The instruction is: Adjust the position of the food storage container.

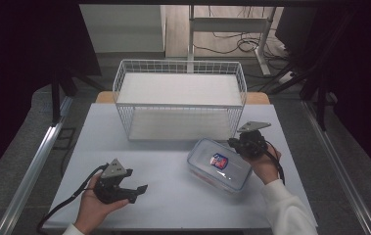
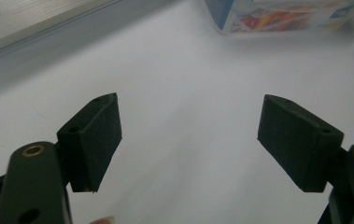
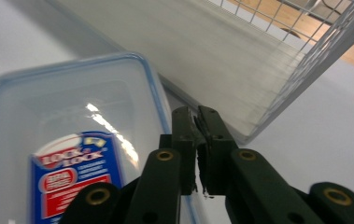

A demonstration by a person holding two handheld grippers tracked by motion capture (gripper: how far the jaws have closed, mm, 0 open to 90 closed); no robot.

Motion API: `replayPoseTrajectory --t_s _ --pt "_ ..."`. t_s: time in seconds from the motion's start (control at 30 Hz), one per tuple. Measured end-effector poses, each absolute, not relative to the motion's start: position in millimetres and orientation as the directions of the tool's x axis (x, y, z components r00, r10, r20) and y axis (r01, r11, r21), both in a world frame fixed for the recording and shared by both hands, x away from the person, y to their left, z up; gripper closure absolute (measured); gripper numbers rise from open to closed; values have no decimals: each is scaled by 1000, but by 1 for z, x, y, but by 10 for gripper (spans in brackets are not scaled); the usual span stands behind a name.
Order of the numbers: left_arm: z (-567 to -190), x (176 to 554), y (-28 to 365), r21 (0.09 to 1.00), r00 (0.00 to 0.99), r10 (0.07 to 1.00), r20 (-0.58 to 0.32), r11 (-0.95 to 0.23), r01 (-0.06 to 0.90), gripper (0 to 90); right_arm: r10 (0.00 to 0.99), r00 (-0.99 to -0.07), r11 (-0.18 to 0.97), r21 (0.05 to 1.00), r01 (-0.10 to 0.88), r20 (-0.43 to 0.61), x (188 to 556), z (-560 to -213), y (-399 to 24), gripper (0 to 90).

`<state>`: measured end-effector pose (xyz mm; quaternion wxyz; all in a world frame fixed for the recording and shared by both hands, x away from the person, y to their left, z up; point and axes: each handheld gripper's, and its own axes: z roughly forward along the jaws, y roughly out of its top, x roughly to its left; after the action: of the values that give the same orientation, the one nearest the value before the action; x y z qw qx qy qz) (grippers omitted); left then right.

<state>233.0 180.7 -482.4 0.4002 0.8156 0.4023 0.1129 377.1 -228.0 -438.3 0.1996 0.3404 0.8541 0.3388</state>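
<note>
Box, a clear plastic one with a blue-and-red label on its lid, lies on the table toward the right edge, just in front of the rack's right front corner. Right gripper is at the box's far right corner. In the right gripper view its jaws are pressed together at the blue rim of the box; whether the rim is pinched between them I cannot tell. The wire rack stands at the table's back edge, its lower shelf showing just past the jaws.

Left gripper is held low near the front left of the table, well apart from the box. Its jaws stand wide apart with nothing between them, bare table below. The box's labelled side shows at the top of the left gripper view.
</note>
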Motion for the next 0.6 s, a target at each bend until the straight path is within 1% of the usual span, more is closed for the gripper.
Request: replayPoseTrajectory --t_s 0.17,0.27,0.37,0.43,0.6 --pt "-483 234 180 741 651 747 -135 -361 567 218 708 -687 573 699 427 -161 386 -440 -225 886" --pt "-483 233 180 740 650 748 -134 -360 567 218 703 -690 588 685 430 -171 393 -444 -221 887" --pt "-483 233 180 741 651 747 -133 -362 566 218 685 -698 632 648 426 -209 398 -452 -216 888" --pt "-483 232 180 741 651 748 -131 -362 565 218 674 -705 651 628 427 -220 400 -457 -213 888" --pt "-483 233 180 741 651 748 -131 -362 566 218 651 -726 671 615 413 -222 401 -461 -207 889"
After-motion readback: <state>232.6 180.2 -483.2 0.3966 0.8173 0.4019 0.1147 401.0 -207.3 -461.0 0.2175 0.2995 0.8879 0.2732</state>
